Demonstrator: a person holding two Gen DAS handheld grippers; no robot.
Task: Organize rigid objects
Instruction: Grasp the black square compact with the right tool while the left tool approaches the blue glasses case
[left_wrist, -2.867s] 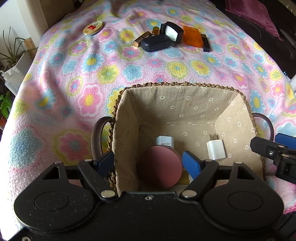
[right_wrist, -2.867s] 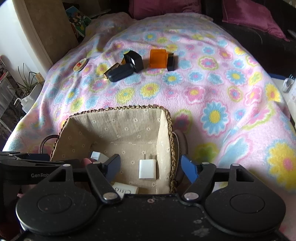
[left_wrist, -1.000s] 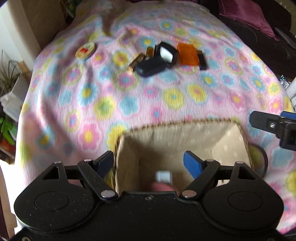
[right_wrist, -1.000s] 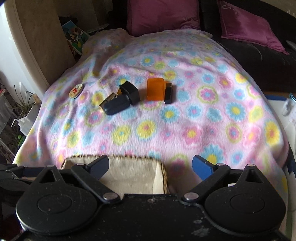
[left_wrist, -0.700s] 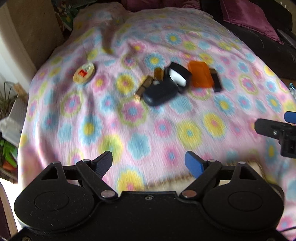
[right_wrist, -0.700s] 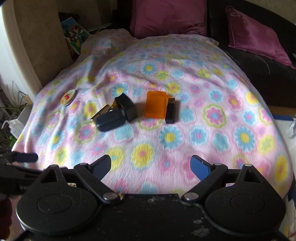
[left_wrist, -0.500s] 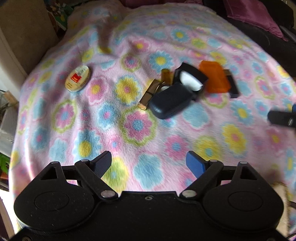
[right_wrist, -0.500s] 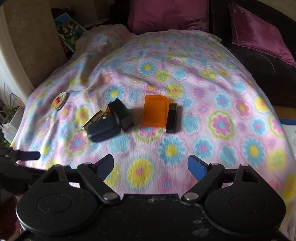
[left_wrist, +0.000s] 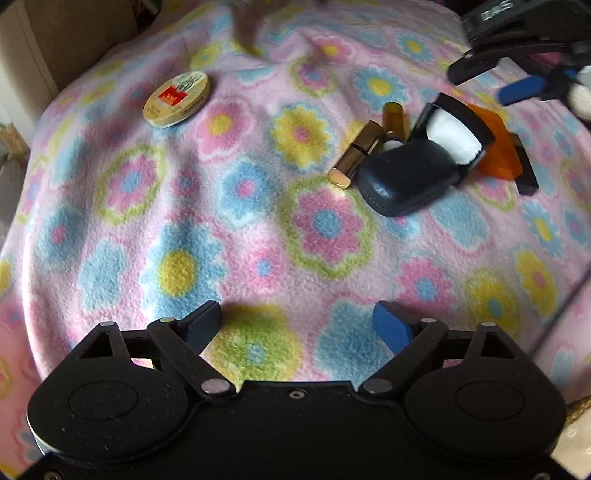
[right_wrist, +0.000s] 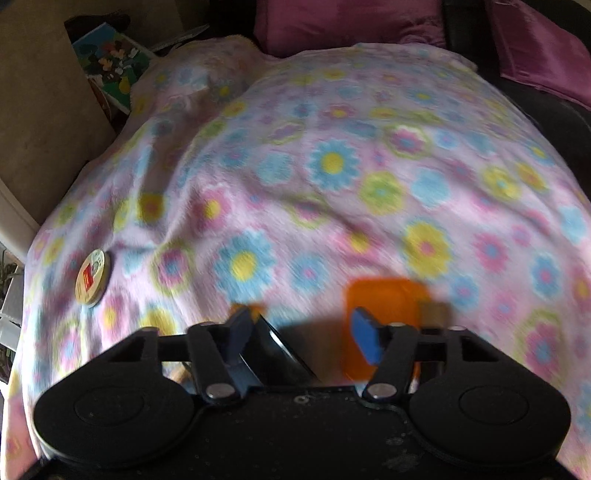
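On the flowered blanket (left_wrist: 258, 229) lies a cluster: a dark blue case (left_wrist: 406, 177), a gold lipstick (left_wrist: 356, 155), an amber bottle (left_wrist: 393, 116), an open black box with a white inside (left_wrist: 454, 136), an orange box (left_wrist: 496, 147) and a flat black piece (left_wrist: 524, 173). A round tin (left_wrist: 177, 99) lies apart at the left. My left gripper (left_wrist: 295, 325) is open over bare blanket, short of the cluster, its jaws still widening a little. My right gripper (right_wrist: 303, 338) hangs over the cluster, its jaws closing with the black box (right_wrist: 277, 350) between them; no pad visibly presses on it. The orange box (right_wrist: 384, 306) lies under its right finger.
A sliver of the basket's braided rim (left_wrist: 580, 410) shows at the lower right of the left wrist view. Purple cushions (right_wrist: 351, 26) and a dark sofa lie beyond the blanket. A beige wall panel (right_wrist: 40, 110) and a picture book (right_wrist: 110, 62) stand at the far left.
Both grippers left the basket and moved forward to the cluster. The right one travelled farther and now hangs over the black and orange boxes, with its jaws much narrower.
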